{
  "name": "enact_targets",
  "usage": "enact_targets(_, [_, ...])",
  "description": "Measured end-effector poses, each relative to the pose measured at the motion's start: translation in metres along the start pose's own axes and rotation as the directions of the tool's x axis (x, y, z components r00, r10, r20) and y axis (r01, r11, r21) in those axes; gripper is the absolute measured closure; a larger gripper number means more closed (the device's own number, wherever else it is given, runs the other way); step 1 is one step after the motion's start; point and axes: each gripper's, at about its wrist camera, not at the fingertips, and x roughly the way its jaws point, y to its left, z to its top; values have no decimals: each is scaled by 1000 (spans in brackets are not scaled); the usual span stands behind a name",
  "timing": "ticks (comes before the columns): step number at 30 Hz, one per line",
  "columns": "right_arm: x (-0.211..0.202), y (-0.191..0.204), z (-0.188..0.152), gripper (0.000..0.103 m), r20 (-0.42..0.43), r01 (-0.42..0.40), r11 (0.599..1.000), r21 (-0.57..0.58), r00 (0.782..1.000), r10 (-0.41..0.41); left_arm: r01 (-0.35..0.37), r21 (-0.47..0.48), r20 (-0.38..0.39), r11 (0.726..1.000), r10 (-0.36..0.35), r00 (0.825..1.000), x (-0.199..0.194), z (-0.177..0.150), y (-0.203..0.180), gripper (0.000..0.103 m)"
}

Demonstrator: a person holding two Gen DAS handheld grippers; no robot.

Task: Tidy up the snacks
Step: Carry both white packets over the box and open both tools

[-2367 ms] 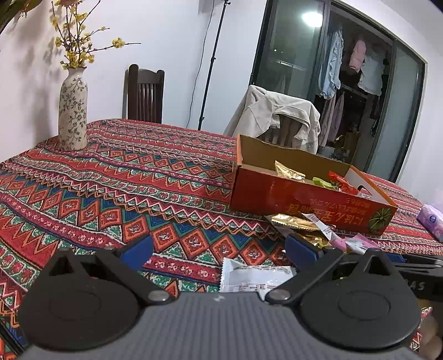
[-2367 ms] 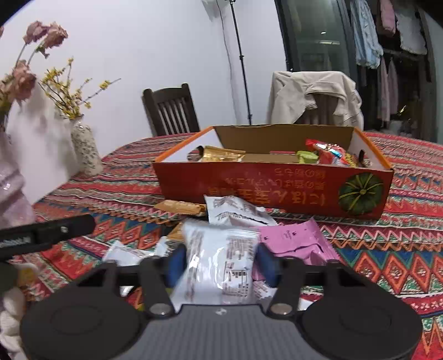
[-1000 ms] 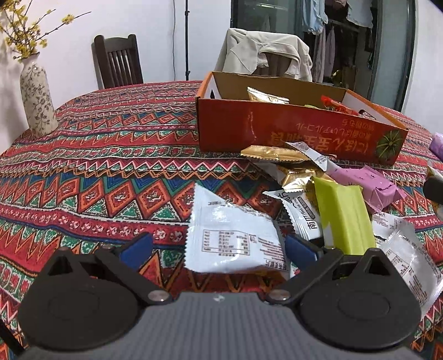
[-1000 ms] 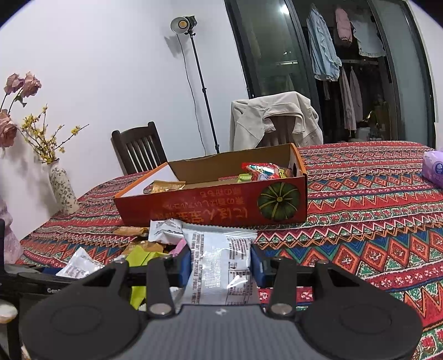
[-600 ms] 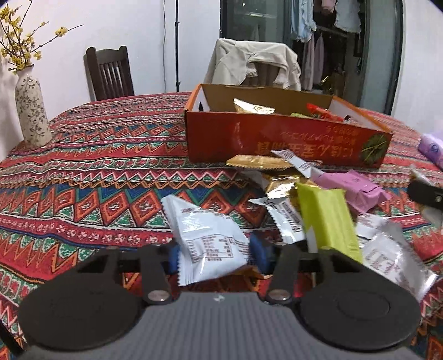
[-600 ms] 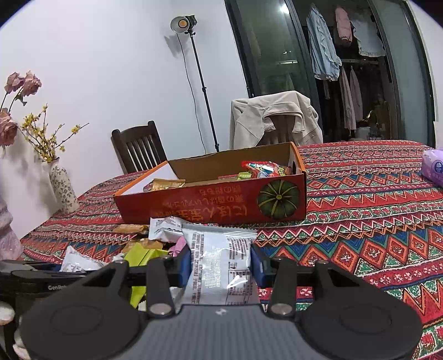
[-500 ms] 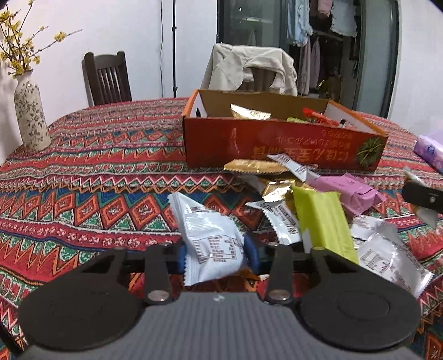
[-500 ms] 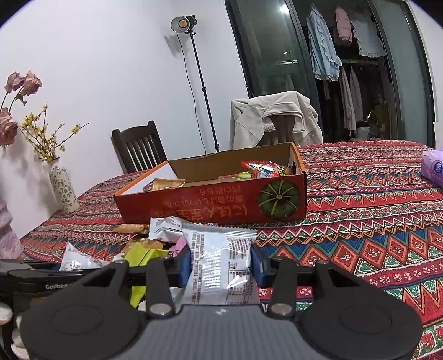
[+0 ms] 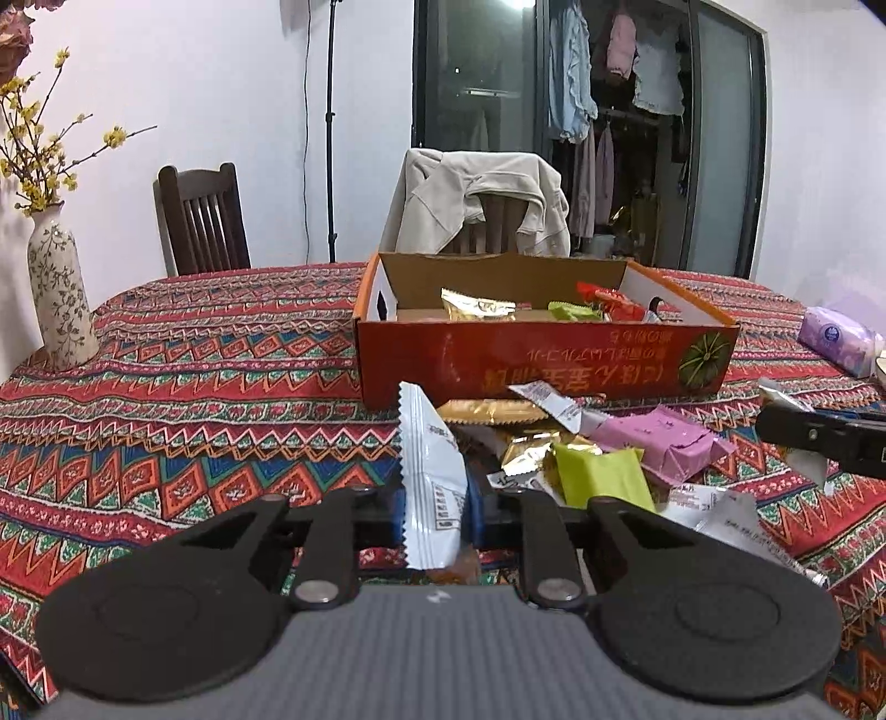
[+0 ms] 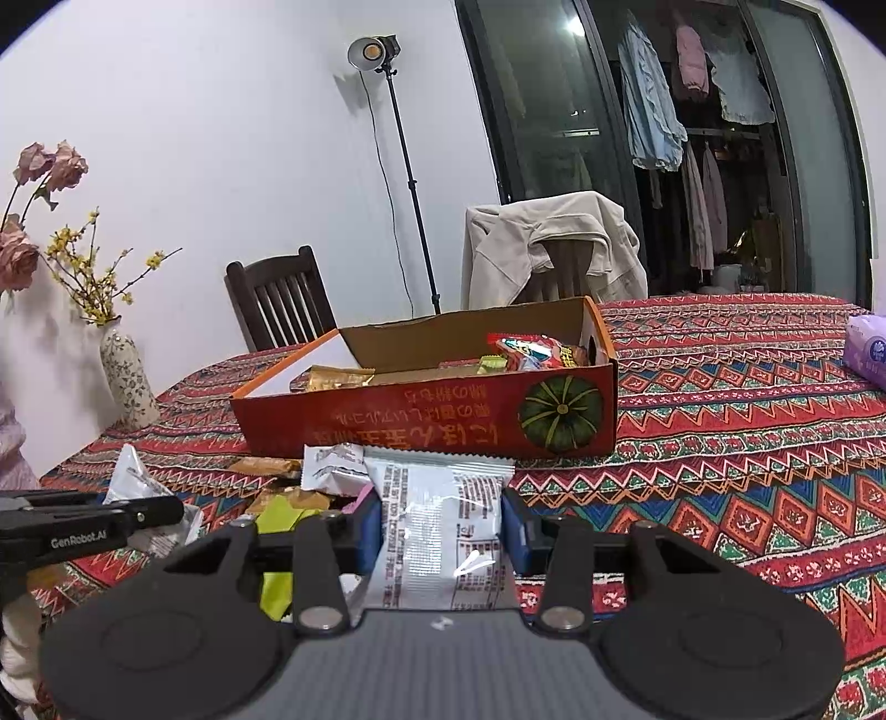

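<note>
Left gripper (image 9: 433, 512): blue pads are drawn in tight on a white snack packet (image 9: 429, 471), which stands on edge, lifted above the tablecloth (image 9: 194, 387). Right gripper (image 10: 441, 529): pads are clamped on the sides of a wider silver-white packet (image 10: 437, 526), held flat-faced toward the lens with its printed panel legible as text blocks only.

Just beyond the left gripper, the left view alone lays out the loose pile: a lime-green packet (image 9: 601, 476), a pink packet (image 9: 659, 443), gold wrappers (image 9: 490, 411) and further white packets to the right. The right view shows only slivers of that pile past its own load, but does show the left gripper's black body from the side, at lower left. The left view in turn catches the right gripper as a dark bar at its right edge.

Farther on, the red cardboard box (image 9: 542, 360) stands open, holding gold, green and red packets. Only the right view shows the lamp head (image 10: 372, 52) on its stand. A vase (image 9: 58, 299) stands far left and a purple tissue pack (image 9: 841, 338) far right, with two chairs behind the table.
</note>
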Motion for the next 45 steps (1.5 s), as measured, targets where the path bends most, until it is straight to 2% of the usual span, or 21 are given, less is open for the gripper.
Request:
enact_targets(5, [0, 1, 7, 61, 12, 0, 1000, -12, 1000, 0, -5, -15, 29, 1000, 5, 1000, -1, 10, 3, 82])
enact_targets(9, [2, 5, 21, 61, 42, 2, 999, -38, 999, 0, 6, -11, 88, 1000, -5, 996, -4, 31, 1, 82])
enact_targets(16, [18, 11, 65, 61, 124, 15, 997, -78, 992, -5, 17, -12, 198, 1000, -14, 980, 5, 84, -13, 82])
enact_targets(20, [39, 11, 96, 61, 142, 17, 998, -68, 990, -7, 30, -9, 232, 999, -27, 972, 22, 110, -24, 82])
enact_targets(24, [68, 9, 120, 61, 144, 35, 998, -57, 989, -27, 37, -17, 232, 999, -33, 972, 51, 129, -33, 82])
enact_targets(29, [117, 0, 131, 61, 108, 58, 998, -27, 993, -55, 21, -73, 205, 997, -5, 979, 98, 142, -35, 82])
enact_targets(32, [141, -13, 125, 61, 91, 50, 999, 16, 995, -51, -2, -88, 195, 996, 19, 981, 124, 141, -32, 82])
enact_targets(35, [160, -19, 111, 61, 41, 59, 998, 7, 997, -59, -12, -72, 157, 997, 23, 987, 142, 132, -28, 82])
enact_targets(41, [169, -18, 100, 59, 16, 82, 996, -22, 996, -82, -11, -89, 137, 996, 23, 990, 152, 120, -16, 82])
enact_targets(42, [168, -18, 99, 59, 20, 88, 996, -24, 996, -88, -13, -99, 139, 995, 27, 990, 151, 119, -14, 74])
enact_targets(43, [167, -17, 99, 56, 22, 92, 995, -25, 996, -92, -8, -100, 142, 995, 23, 990, 150, 119, -12, 60])
enact_targets(44, [165, -18, 98, 41, 23, 92, 996, -22, 996, -91, -8, -103, 154, 995, 24, 988, 148, 117, -12, 49])
enact_targets(45, [163, -18, 98, 22, 27, 87, 996, -15, 996, -87, -14, -112, 175, 994, 34, 984, 145, 116, -11, 23])
